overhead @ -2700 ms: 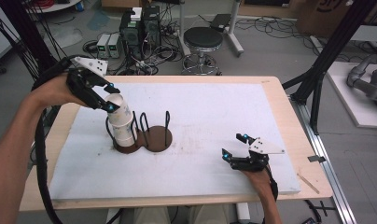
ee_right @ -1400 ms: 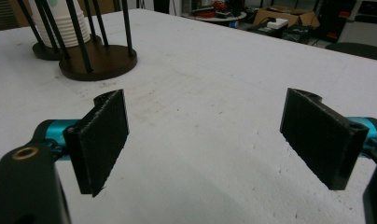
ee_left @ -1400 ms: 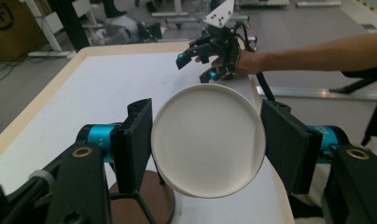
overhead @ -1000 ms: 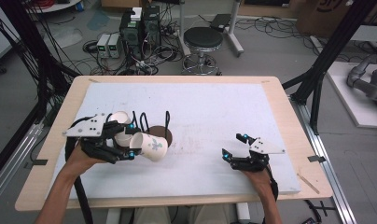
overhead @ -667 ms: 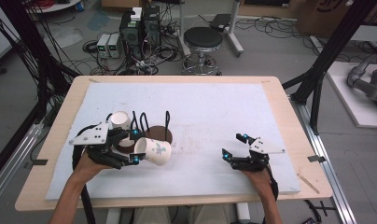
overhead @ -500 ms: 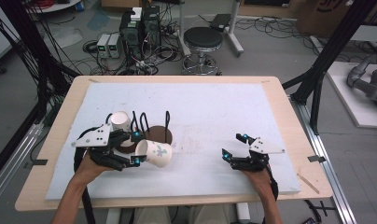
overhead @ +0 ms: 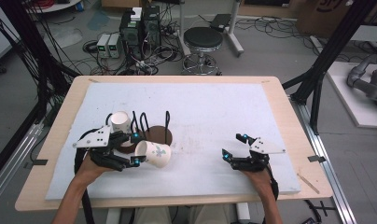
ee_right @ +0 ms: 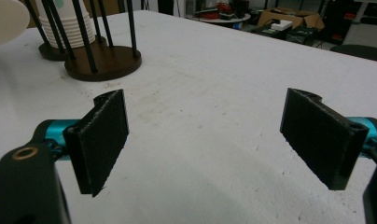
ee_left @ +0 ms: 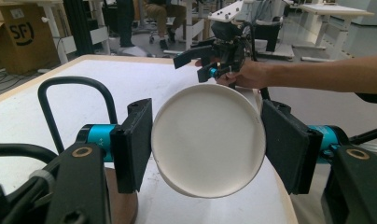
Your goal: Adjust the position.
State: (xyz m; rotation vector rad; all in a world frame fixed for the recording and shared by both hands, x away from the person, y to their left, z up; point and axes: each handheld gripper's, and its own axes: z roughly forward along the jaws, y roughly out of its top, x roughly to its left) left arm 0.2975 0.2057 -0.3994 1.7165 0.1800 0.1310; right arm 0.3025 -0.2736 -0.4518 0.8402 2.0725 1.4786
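A white paper cup (overhead: 155, 153) with a green print lies on its side between the jaws of my left gripper (overhead: 136, 148), which is shut on it just above the white mat. In the left gripper view the cup's round bottom (ee_left: 207, 140) faces the camera, with a pad (ee_left: 136, 142) pressed on each side. Behind it a stack of cups (overhead: 120, 122) sits in a black wire holder on a brown base (overhead: 156, 136). My right gripper (overhead: 233, 145) rests on the mat at the front right, open, with nothing between its jaws (ee_right: 205, 140).
The white mat (overhead: 214, 107) covers most of the wooden table (overhead: 289, 121). The stack of cups (ee_right: 65, 25) and the brown holder base (ee_right: 105, 60) stand far left in the right gripper view. A stool (overhead: 203, 39) and computer boxes (overhead: 137, 25) lie beyond the far edge.
My left gripper left the cup stack with one cup, swung round to the front and sank towards the mat, the cup now lying sideways. The right gripper stayed put.
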